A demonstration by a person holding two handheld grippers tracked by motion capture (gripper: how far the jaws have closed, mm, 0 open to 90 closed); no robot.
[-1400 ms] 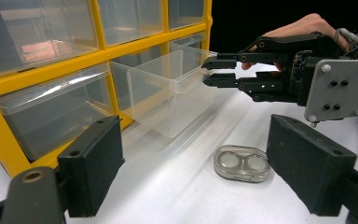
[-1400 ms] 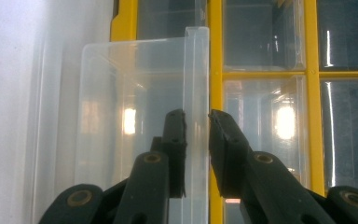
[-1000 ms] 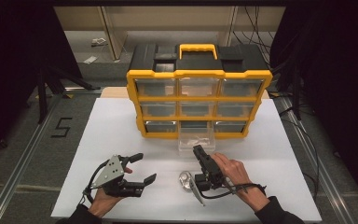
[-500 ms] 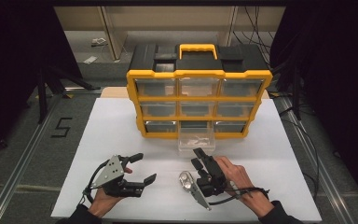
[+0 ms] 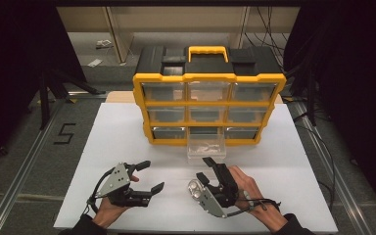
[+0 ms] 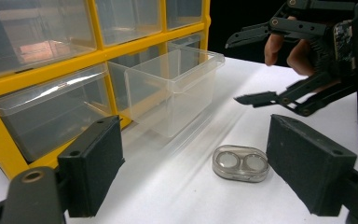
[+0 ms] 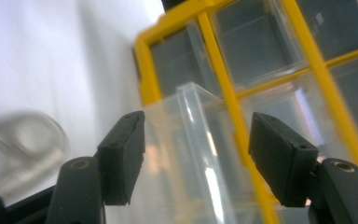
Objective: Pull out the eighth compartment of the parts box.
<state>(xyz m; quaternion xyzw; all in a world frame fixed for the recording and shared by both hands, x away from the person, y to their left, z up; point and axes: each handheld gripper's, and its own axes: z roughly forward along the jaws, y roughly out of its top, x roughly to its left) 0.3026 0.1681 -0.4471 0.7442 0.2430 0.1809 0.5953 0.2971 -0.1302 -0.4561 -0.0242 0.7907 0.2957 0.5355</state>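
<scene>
White board (image 5: 127, 132) covers the table under a dark room, and low in the middle of the high view the right gripper (image 5: 207, 169) hangs just above it. Its jaws have just been opening and now stand wide with nothing between them. Just left of it in that view lies a small clear lens case (image 5: 194, 189), flat on the board; the left gripper view shows the same case (image 6: 240, 162) with its two round wells, lying free of any pad.

Farther up the frame a clear drawer (image 5: 205, 146) stands pulled out of the bottom row of the yellow organizer (image 5: 208, 78); whether it has come fully out cannot be told. At the lower left the left gripper (image 5: 148, 175) rests on the board, jaws spread and empty.

The step in hand appears to be letting the case go, or setting up a better hold on it. To do it well, the right gripper should lift straight clear so a pad does not drag the light case. For a new grip, come down across the narrow sides, keep it level, then carry it over the drawer's rim.
</scene>
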